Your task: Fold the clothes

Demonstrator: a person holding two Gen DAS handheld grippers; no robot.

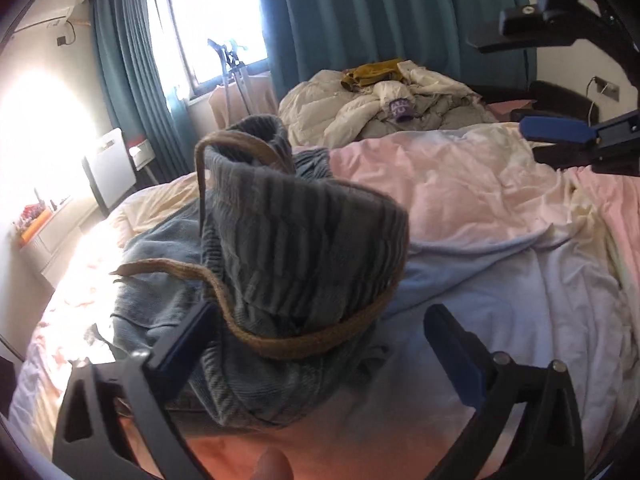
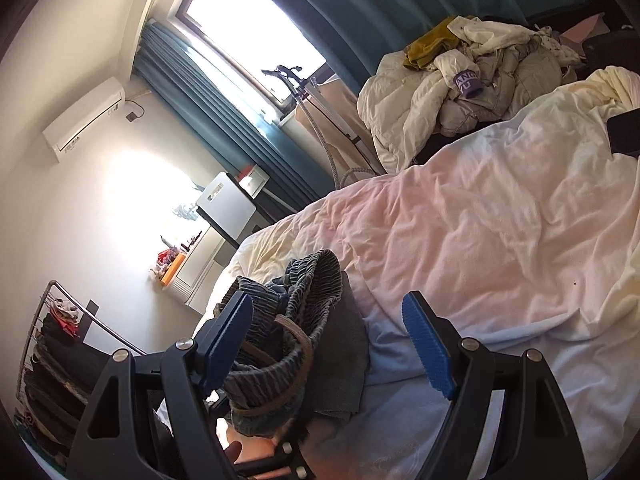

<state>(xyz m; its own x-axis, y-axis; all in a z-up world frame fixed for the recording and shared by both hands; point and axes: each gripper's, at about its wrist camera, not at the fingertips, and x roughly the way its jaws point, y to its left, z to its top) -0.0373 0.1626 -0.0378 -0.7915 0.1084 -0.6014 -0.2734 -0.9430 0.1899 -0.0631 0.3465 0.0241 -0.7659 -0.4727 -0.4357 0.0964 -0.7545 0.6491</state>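
Observation:
A grey-blue corduroy garment (image 1: pixel 288 248) with a tan drawstring (image 1: pixel 312 344) lies bunched on the pastel bedsheet (image 1: pixel 460 208). My left gripper (image 1: pixel 320 348) stands wide open around its near end. The left pad is against the cloth and the right pad is clear of it. My right gripper (image 1: pixel 532 80) hangs open at the upper right, above the bed. In the right wrist view the garment (image 2: pixel 292 320) sits low between the fingers of the right gripper (image 2: pixel 328 344), close to the left pad, while the right pad is apart from it.
A heap of cream bedding (image 1: pixel 384 112) with a mustard garment (image 1: pixel 372 72) fills the far end of the bed. Teal curtains (image 1: pixel 360 20), a steamer stand (image 1: pixel 236 72) and a white heater (image 1: pixel 108 164) lie beyond. A clothes rack (image 2: pixel 52 340) stands at lower left.

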